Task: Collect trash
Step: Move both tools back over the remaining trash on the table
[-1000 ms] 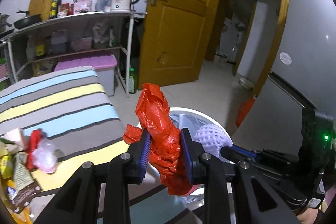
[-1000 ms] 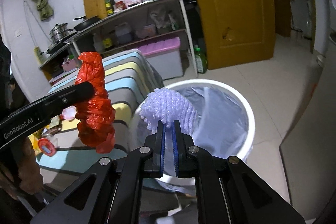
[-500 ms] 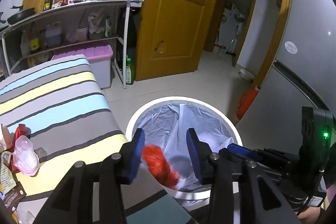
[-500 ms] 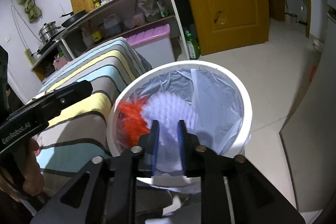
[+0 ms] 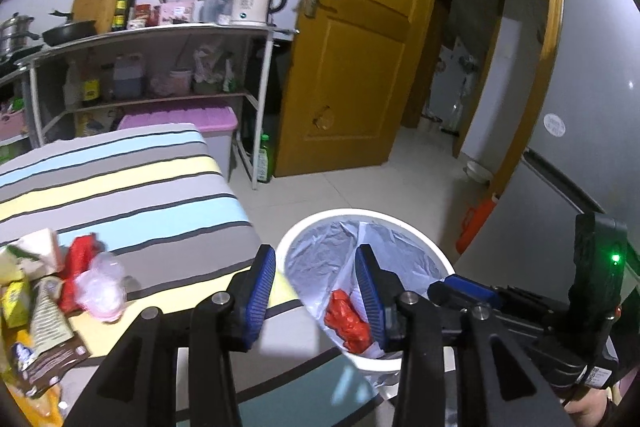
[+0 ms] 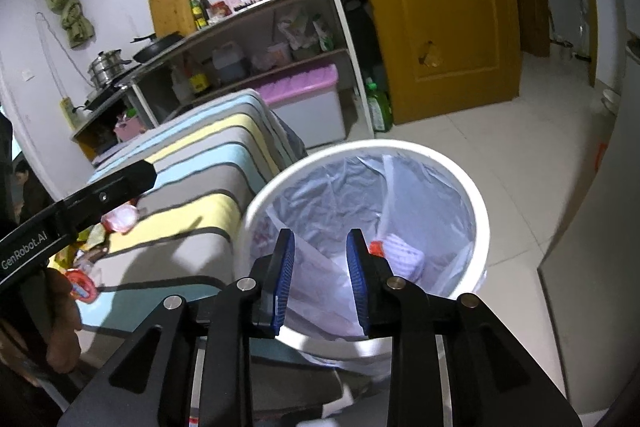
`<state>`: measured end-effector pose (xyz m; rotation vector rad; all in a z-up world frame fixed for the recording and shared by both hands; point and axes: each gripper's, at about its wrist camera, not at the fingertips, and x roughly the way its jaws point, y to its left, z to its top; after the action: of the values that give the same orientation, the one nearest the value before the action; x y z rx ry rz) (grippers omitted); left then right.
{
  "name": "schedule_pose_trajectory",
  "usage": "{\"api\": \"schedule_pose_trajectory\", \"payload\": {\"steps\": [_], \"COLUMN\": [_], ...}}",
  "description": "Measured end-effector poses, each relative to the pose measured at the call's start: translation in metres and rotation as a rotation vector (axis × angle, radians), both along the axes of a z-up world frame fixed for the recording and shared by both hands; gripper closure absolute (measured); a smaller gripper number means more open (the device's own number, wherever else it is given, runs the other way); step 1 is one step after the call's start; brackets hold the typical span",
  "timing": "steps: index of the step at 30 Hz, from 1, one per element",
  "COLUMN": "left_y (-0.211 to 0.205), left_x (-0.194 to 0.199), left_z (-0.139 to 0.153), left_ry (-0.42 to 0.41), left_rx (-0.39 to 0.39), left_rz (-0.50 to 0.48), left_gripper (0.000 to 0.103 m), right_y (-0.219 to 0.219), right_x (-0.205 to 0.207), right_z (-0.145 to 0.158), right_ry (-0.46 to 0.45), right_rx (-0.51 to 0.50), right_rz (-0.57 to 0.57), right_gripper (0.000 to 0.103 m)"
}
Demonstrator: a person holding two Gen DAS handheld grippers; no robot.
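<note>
Now both tools hang above a white trash bin (image 5: 404, 223), and each has its blue-padded fingers spread apart with nothing between them. Seen from the left tool (image 5: 316, 283), the bin lies straight ahead and slightly below, its clear liner bag (image 5: 320, 251) folded over the rim. A crumpled red plastic bag (image 5: 347, 323) rests inside on the liner, just beside the inner face of that tool's right finger. The right tool (image 6: 320, 273) looks down into the same bin (image 6: 478, 211); beyond its right finger, a white foam fruit net (image 6: 402, 257) lies at the bottom of the liner, with a scrap of red showing beside it.

To the left of the left tool stretches a worktop covered in a striped cloth (image 5: 120, 187) of grey, yellow and pale blue bands. At the near left corner of that cloth sits a heap of remaining trash (image 5: 44, 291): snack wrappers, a red scrap and a crumpled clear plastic bag (image 5: 102, 287), all well apart from the bin. Farther ahead stands a metal shelf rack (image 5: 160, 67) carrying a white kettle (image 5: 254, 3), bottles and a pan, with a pink-lidded storage box (image 5: 180, 123) under it. An ochre wooden door (image 5: 360, 67) stands open beyond the bin.
</note>
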<state>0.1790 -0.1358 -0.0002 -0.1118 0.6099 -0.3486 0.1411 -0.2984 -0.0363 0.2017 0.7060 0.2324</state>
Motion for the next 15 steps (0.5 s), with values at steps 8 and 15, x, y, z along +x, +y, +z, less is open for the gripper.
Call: {"api": "schedule_pose_trajectory", "payload": {"steps": [8, 15], "left_y": [0.042, 0.080], "left_x": [-0.032, -0.059], "left_z": [0.013, 0.017], "left_ry": [-0.039, -0.057], "left_rx": [-0.009, -0.001], "left_rz": [0.083, 0.158], "left_gripper": [0.062, 0.062], "right_y": [0.032, 0.074], "right_x": [-0.017, -0.034], "right_z": [0.018, 0.025], "right_ry": [-0.038, -0.064], "right_rx": [0.011, -0.028], "right_rz": [0.085, 0.194], "right_gripper": [0.075, 0.074]}}
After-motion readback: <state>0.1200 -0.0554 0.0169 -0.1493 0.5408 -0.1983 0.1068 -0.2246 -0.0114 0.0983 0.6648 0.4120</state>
